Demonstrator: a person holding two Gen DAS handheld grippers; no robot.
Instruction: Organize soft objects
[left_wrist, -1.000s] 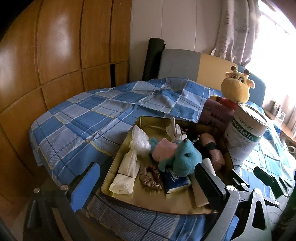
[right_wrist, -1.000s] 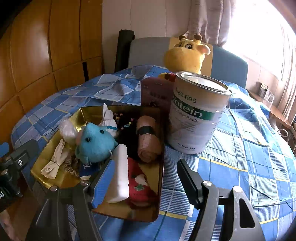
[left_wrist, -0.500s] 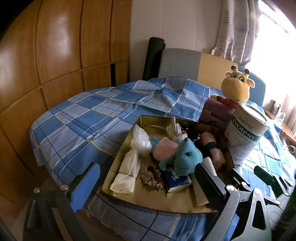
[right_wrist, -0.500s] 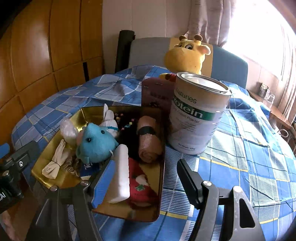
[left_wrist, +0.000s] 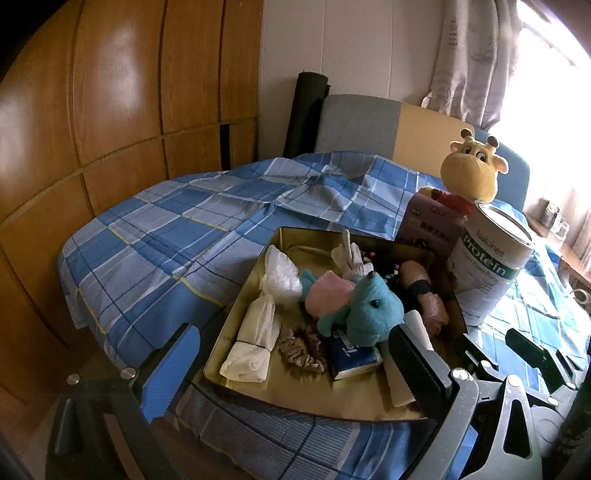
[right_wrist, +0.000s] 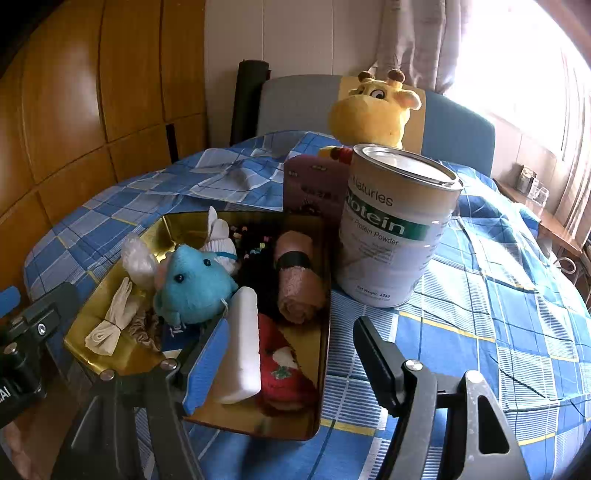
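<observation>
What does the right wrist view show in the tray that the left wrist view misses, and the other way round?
Only the right wrist view shows the red sock at the tray's near right corner, beside the white bar. Only the left wrist view shows the blue tissue pack clearly, next to the beige scrunchie. Both show the gold tray, the teal plush, the pink rolled towel and the protein can.
</observation>
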